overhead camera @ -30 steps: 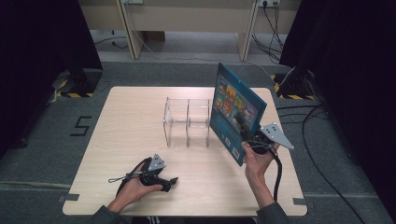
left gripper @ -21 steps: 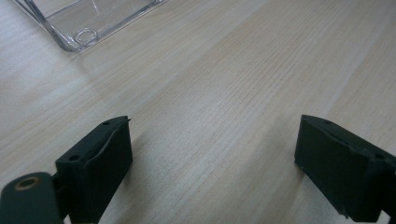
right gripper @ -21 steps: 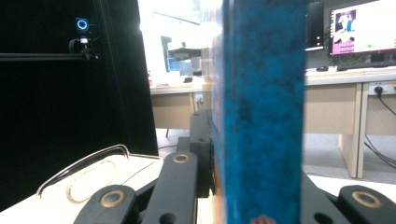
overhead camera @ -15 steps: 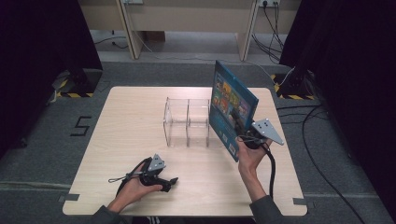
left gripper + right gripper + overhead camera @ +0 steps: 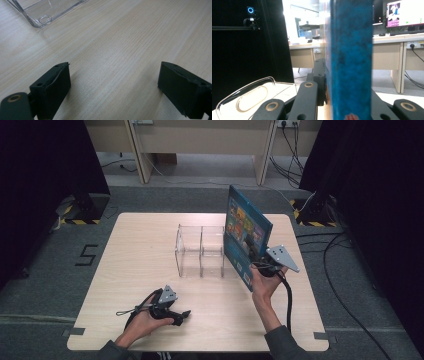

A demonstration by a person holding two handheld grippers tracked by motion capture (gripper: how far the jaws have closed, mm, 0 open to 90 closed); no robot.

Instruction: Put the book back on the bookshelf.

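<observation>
A blue book [image 5: 246, 231] with a colourful cover stands upright and tilted above the table, with my right gripper [image 5: 256, 264] shut on its lower edge. It hangs just right of a clear two-compartment rack [image 5: 200, 251]; whether they touch I cannot tell. In the right gripper view the book's blue spine [image 5: 350, 57] sits between the jaws of the right gripper [image 5: 347, 91], and the rack's rounded wall [image 5: 249, 97] shows at lower left. My left gripper [image 5: 181, 316] rests on the table near the front edge, open, with bare wood between its jaws [image 5: 113, 85].
The wooden table [image 5: 135, 250] has free room left of the rack and along the front. A corner of the rack [image 5: 45, 15] lies ahead of the left gripper. Cables [image 5: 340, 270] trail on the floor at the right. Desks [image 5: 200, 140] stand beyond the table.
The right gripper has carried the book a little to the left, closer to the rack's right side. The left gripper has stayed where it was.
</observation>
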